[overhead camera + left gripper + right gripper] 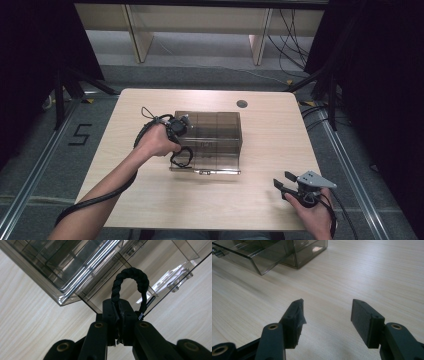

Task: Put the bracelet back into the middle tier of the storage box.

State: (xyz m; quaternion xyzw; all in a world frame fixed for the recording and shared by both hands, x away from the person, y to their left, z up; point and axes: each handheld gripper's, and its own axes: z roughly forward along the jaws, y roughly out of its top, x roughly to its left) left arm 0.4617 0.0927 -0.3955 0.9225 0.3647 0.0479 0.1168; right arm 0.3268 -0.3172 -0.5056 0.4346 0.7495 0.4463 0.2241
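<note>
- A smoky transparent drawer box (215, 131) sat near the middle of the light wood-grain table (270, 150), its lower drawer (212, 162) pulled out toward the person's side.
- The drawer front carried small clear knobs (175, 287), seen in the left gripper view at upper right.
- Left gripper (117, 320) was held over the box's left front corner, the person's left hand (157, 141) wrapped around it in the high view.
- Its jaws were clenched on a black braided cord loop (130, 281); the loop arched up out of the pads and stood in front of the open drawer's wall.
- A second stretch of black loop (182, 156) hung beside the left hand, against the drawer's left edge. Could not tell whether it touched the plastic.
- Right gripper (285, 182) rested low at the table's near right corner, well apart from the box, held by the right hand (315, 212).
- Its jaws stood released, wide apart, with bare table between them; nothing grasped.
- The left pad (297, 320) of that gripper looked ragged along its inner edge.
- Grey three-cornered plate (312, 179) showed on top of the right gripper.
- A dark round grommet (242, 104) sat in the table's far side, behind the box.
</note>
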